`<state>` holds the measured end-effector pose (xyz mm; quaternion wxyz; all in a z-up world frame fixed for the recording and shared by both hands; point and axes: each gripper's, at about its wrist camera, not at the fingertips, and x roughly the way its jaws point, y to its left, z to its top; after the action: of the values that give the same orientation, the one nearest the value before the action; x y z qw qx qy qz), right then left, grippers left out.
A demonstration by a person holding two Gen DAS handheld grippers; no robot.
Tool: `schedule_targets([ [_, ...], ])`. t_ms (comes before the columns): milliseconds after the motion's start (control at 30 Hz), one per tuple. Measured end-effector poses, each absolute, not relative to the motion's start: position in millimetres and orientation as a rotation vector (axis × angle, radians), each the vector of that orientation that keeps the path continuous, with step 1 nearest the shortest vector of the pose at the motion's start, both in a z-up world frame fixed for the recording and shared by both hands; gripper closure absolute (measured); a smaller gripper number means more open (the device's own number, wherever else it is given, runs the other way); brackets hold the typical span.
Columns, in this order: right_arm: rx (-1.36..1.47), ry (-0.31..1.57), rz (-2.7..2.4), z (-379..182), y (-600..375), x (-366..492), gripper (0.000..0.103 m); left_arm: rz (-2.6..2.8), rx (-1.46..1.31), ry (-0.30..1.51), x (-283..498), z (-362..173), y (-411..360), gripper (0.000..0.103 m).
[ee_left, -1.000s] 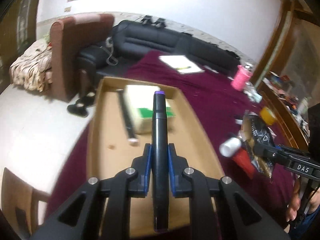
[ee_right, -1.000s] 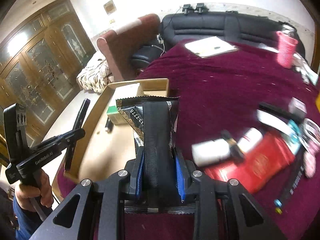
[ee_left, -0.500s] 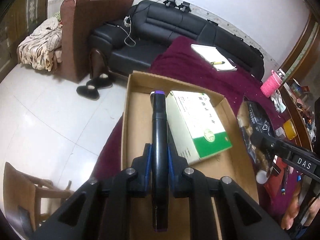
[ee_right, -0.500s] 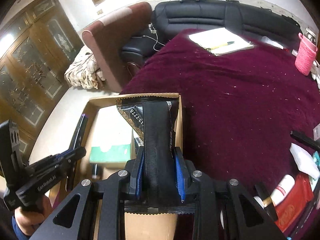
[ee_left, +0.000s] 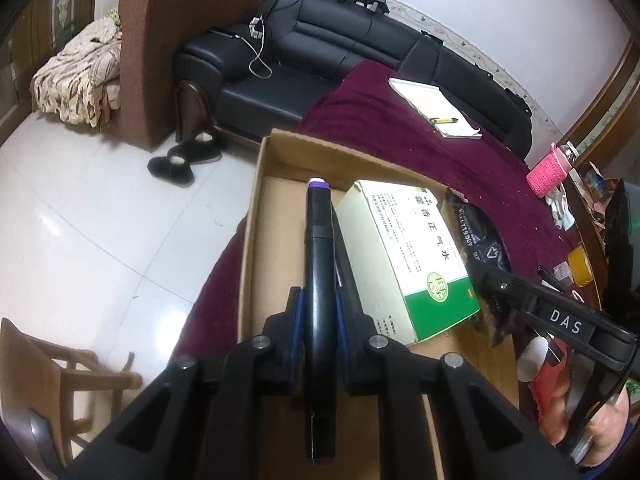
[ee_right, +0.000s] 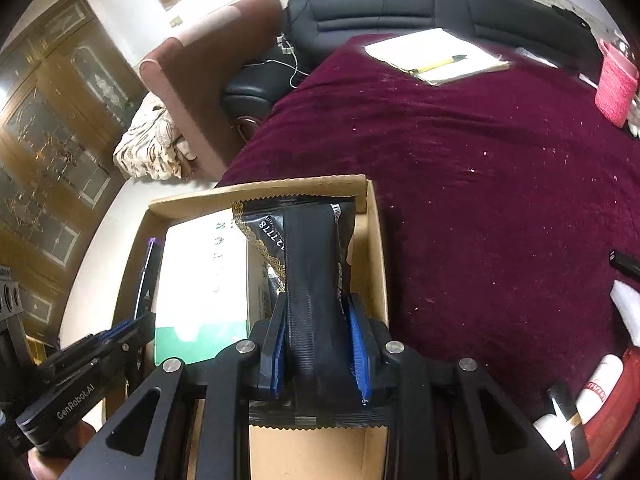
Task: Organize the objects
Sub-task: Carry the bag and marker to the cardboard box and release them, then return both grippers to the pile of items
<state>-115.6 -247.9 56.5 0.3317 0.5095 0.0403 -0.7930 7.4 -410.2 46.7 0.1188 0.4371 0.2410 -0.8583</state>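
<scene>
My left gripper [ee_left: 317,312] is shut on a black marker with a purple cap [ee_left: 319,248], held over the left side of a cardboard box [ee_left: 256,184]. My right gripper [ee_right: 318,320] is shut on a black snack packet [ee_right: 310,256], held over the right side of the same box [ee_right: 376,240]. A white and green medicine box [ee_left: 404,256] lies inside the cardboard box between the two; it also shows in the right wrist view [ee_right: 204,280]. The right gripper and its packet [ee_left: 480,248] show in the left wrist view. The left gripper with the marker [ee_right: 146,272] shows in the right wrist view.
The box sits at the edge of a maroon-covered table [ee_right: 460,168]. A notebook with a pen [ee_right: 436,56], a pink-sleeved bottle [ee_right: 616,84] and loose items by a red booklet [ee_right: 608,396] lie on it. A black sofa [ee_left: 360,52], shoes [ee_left: 180,160] and a wooden chair [ee_left: 60,380] are nearby.
Both grippers have moved over the cardboard box with their loads. The left gripper has come down nearer the box's left side, and the right gripper has moved left from the table's clutter to the box's right side.
</scene>
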Motion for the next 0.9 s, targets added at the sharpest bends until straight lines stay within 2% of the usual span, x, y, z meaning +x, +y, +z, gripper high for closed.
schedule_targets([
  [333,1.349,0.113,-2.047,56.2,-250.6,-112.6,0.07,-2.497,1.265,0.707,7.4,48.3,-410.6,0.088],
  [467,1.361,0.113,-2.038,59.6,-246.3,-111.7,0.068,-2.494,1.25,0.716,11.5,52.4,-411.0,0.083],
  [567,1.343,0.114,-2.048,66.1,-241.5,-107.2,0.062,-2.5,1.229,0.712,16.7,56.9,-410.1,0.076],
  [900,1.261,0.035,-2.015,86.3,-181.7,-67.2,0.059,-2.592,1.184,0.702,42.9,78.4,-382.4,0.074],
])
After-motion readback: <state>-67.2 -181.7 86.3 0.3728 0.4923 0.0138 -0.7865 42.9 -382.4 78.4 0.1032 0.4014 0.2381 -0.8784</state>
